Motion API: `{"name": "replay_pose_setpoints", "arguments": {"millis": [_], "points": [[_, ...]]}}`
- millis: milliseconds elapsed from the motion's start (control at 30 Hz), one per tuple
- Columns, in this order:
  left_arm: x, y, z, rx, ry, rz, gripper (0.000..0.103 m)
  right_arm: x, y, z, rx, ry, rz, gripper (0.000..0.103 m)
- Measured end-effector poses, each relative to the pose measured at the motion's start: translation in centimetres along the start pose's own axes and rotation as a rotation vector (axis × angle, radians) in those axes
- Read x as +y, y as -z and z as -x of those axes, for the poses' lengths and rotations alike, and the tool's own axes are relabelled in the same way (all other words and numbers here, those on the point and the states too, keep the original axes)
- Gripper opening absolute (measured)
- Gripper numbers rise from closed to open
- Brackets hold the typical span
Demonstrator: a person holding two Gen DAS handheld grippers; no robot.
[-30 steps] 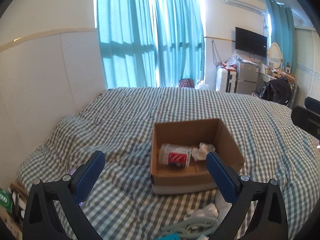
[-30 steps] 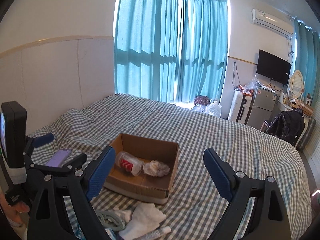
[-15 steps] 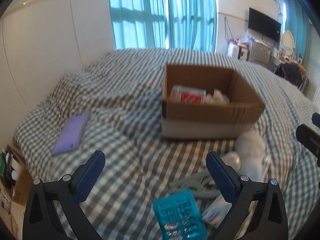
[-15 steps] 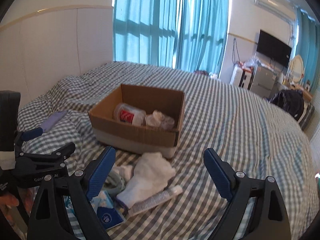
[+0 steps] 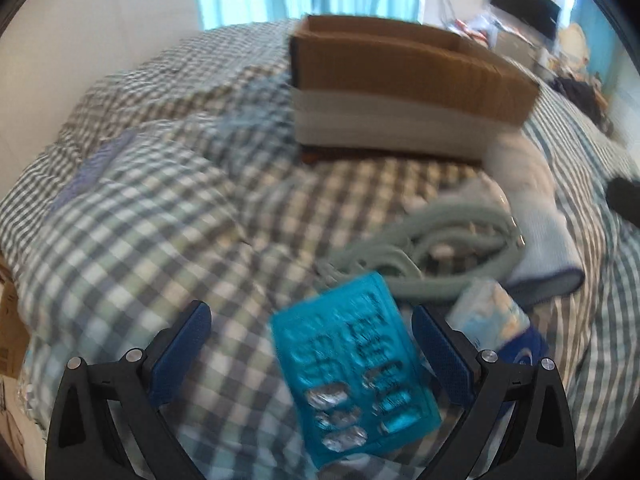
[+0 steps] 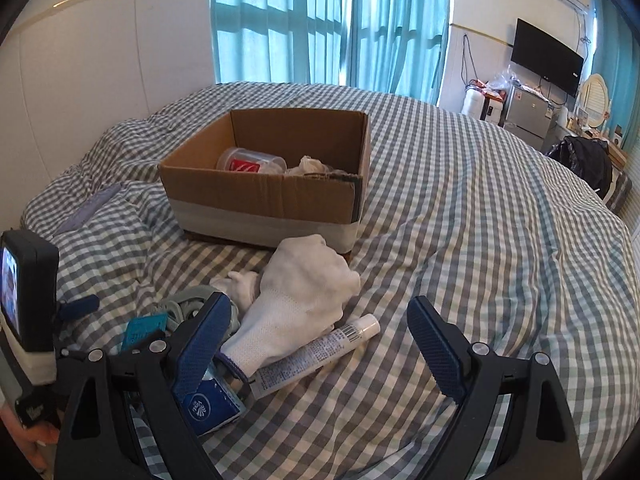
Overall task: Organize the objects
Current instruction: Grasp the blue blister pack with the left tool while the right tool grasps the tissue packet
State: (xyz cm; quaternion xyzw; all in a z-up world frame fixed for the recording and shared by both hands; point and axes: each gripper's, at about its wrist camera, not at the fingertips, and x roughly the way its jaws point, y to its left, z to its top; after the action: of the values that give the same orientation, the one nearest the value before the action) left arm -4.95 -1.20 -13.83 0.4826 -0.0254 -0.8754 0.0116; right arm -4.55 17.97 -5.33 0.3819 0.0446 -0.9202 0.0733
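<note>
Left tool (image 5: pixel 310 344) spread wide around the teal blister pack (image 5: pixel 354 372) (blurred); right tool (image 6: pixel 320 344) wide, empty

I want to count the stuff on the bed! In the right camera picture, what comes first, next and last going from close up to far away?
Blue tissue pack → white tube → white glove → cardboard box → teal curtains.

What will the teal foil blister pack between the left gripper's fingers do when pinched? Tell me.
The teal foil blister pack looks thin and flat, so probably light. Its glossy foil may slip. Lying flat on soft checked bedding, it may sink away from the left gripper.
</note>
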Motion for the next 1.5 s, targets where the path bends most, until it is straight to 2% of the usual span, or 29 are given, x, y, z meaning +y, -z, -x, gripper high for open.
{"name": "replay_pose_setpoints", "arguments": {"millis": [100, 167, 233, 267, 367, 400, 500, 567, 667, 733, 800, 833, 933, 1067, 1133, 1200, 1267, 1367, 1400, 1467, 1500], "points": [[-1.3, 0.8, -0.8, 0.021, -0.035, -0.074, 0.103, 0.2, 0.0, 0.0, 0.003, -0.002, 0.003, 0.09], [-1.4, 1.0, -1.1, 0.023, -0.037, -0.078, 0.103, 0.3, 0.1, 0.2, 0.0, 0.001, 0.004, 0.09], [-1.4, 1.0, -1.2, 0.025, -0.015, -0.073, 0.098, 0.3, 0.2, 0.2, 0.001, 0.0, 0.003, 0.09], [-1.4, 1.1, -1.1, 0.028, 0.018, -0.073, 0.086, 0.3, 0.3, 0.2, 0.002, 0.0, 0.003, 0.09], [-1.5, 1.3, -0.8, 0.035, 0.071, -0.069, 0.077, 0.5, 0.5, 0.5, 0.005, 0.001, 0.009, 0.09], [-1.6, 1.4, -0.6, 0.03, 0.087, -0.075, 0.061, 0.6, 0.6, 0.6, 0.005, 0.001, 0.012, 0.09], [-2.3, 1.2, 0.7, 0.006, 0.109, -0.115, 0.042, 0.8, 1.2, 1.1, 0.007, -0.001, 0.024, 0.09], [-2.6, 1.3, 1.3, -0.01, 0.11, -0.136, 0.038, 1.0, 1.5, 1.3, 0.01, -0.008, 0.03, 0.09], [-2.2, 1.6, 1.2, 0.002, 0.12, -0.124, 0.04, 1.4, 2.1, 1.5, 0.019, -0.014, 0.042, 0.09], [-2.0, 1.7, 1.4, 0.013, 0.129, -0.103, 0.048, 1.8, 2.4, 1.6, 0.029, -0.028, 0.053, 0.09], [-1.2, 1.7, 1.0, 0.043, 0.123, -0.079, 0.075, 2.5, 2.8, 1.4, 0.048, -0.059, 0.075, 0.09], [-0.8, 1.8, 0.5, 0.059, 0.115, -0.069, 0.079, 3.0, 3.1, 1.3, 0.061, -0.079, 0.088, 0.09], [-0.3, 2.0, -0.1, 0.091, 0.142, -0.051, 0.081, 4.0, 4.1, 0.5, 0.101, -0.122, 0.112, 0.09], [-1.2, 2.3, -0.7, 0.105, 0.107, -0.106, 0.087, 4.9, 5.6, -1.5, 0.174, -0.162, 0.141, 0.09], [-1.2, 2.1, -1.2, 0.107, 0.098, -0.119, 0.088, 5.0, 6.1, -2.4, 0.206, -0.181, 0.142, 0.085], [-1.4, 2.0, -1.6, 0.109, 0.097, -0.129, 0.088, 4.5, 6.2, -3.1, 0.226, -0.202, 0.113, 0.084], [-1.5, 2.0, -1.7, 0.109, 0.093, -0.136, 0.089, 4.1, 6.4, -3.6, 0.248, -0.211, 0.094, 0.079], [-1.4, 2.1, -1.9, 0.108, 0.092, -0.149, 0.088, 4.0, 7.0, -4.1, 0.283, -0.257, 0.072, 0.055], [-1.4, 2.1, -1.9, 0.108, 0.098, -0.148, 0.088, 4.1, 7.1, -4.2, 0.293, -0.275, 0.074, 0.043], [-1.4, 2.0, -1.8, 0.11, 0.108, -0.143, 0.088, 4.5, 7.1, -3.8, 0.28, -0.259, 0.097, 0.04], [-1.4, 2.1, -1.7, 0.109, 0.113, -0.14, 0.085, 4.6, 7.0, -3.3, 0.266, -0.254, 0.105, 0.033]]}}
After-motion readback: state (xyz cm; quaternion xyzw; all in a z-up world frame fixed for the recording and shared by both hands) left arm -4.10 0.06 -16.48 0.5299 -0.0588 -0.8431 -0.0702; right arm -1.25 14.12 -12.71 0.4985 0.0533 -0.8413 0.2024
